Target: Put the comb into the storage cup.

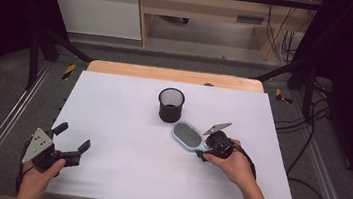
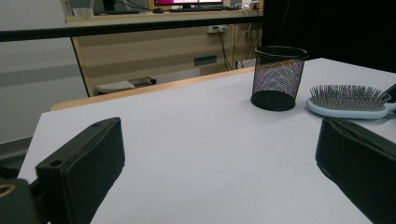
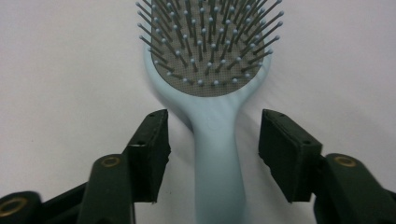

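The pale blue paddle hairbrush [image 1: 188,135] lies bristles-up on the white table sheet [image 1: 126,124], right of centre and just in front of the black mesh pen cup [image 1: 171,105]. In the high view its long axis runs diagonally: the bristled head points up and left toward the cup, the handle down and right toward the person's right hand [image 1: 235,166]. The right gripper [image 3: 212,156] straddles the handle, one jaw on either side with a clear gap to each, so nothing is clamped. The handle's far end is cut off at the bottom of the right gripper view and hidden under the gripper from above. The left gripper [image 1: 72,140] rests at the table's near left corner, jaws spread wide and empty; in its own view the brush's handle is cut off at the right edge
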Motion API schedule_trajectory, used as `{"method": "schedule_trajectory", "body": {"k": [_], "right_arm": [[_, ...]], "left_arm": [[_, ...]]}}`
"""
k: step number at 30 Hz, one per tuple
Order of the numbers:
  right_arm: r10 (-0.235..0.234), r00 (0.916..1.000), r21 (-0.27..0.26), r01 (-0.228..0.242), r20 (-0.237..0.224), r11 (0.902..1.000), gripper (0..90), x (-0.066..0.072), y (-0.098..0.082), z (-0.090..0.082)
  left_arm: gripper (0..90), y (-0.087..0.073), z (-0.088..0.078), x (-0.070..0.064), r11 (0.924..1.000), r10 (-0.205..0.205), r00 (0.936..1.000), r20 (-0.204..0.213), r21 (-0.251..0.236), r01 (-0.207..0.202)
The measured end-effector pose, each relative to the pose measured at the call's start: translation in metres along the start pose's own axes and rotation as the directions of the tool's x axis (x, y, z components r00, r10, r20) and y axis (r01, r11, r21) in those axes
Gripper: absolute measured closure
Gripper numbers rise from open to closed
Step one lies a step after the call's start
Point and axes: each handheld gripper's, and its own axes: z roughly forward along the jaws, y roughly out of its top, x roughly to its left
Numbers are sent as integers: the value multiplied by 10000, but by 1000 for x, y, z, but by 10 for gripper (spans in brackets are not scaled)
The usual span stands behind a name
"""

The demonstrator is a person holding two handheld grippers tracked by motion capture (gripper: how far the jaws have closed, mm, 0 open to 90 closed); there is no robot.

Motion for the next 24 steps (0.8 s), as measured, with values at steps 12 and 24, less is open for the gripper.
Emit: {"method": "schedule_trajectory", "body": {"k": [12, 24], "right_arm": [[-174, 9998, 44, 174, -31, 9998, 555, 0, 0, 2], [-473, 9989, 120, 472, 62, 9988, 620, 2, 0, 3]], "left_arm": [[13, 0, 0, 0, 10000, -5, 10000, 0, -2, 5], [13, 0, 0, 1, 10000, -40, 10000, 23, -3, 40]]}}
